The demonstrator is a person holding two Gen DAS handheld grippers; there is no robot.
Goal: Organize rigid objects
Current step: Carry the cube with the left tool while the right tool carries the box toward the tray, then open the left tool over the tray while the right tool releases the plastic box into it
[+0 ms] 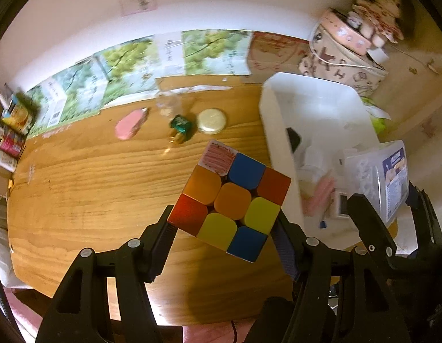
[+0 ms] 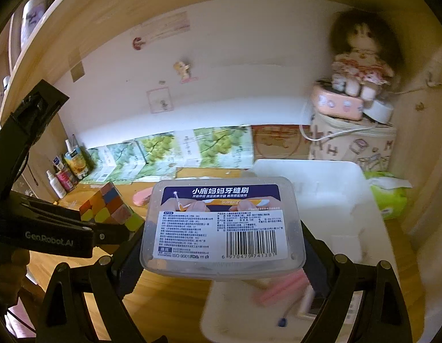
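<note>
Puzzle cube (image 1: pixel 232 200) pinched in left gripper (image 1: pixel 224 228), raised over bare worktop (image 1: pixel 86 183). Clear plastic box (image 2: pixel 222 225) clamped in right gripper (image 2: pixel 221 257), held at near edge of white bin (image 2: pixel 329 188).

1 cube (image 1: pixel 231 200), 1 plastic box (image 2: pixel 222 225), 1 bin (image 1: pixel 315 120).

The puzzle cube (image 1: pixel 232 200) shows orange, blue, red and yellow squares, plus one white square scribbled over in red. The clear plastic box (image 2: pixel 222 224) carries a navy, orange and white label with a black barcode. The tabletop (image 1: pixel 92 177) is striped wood grain. The bin (image 1: pixel 315 105) is white, the fingers (image 1: pixel 163 245) black. A pink object (image 1: pixel 131 124) lies near the far edge.
</note>
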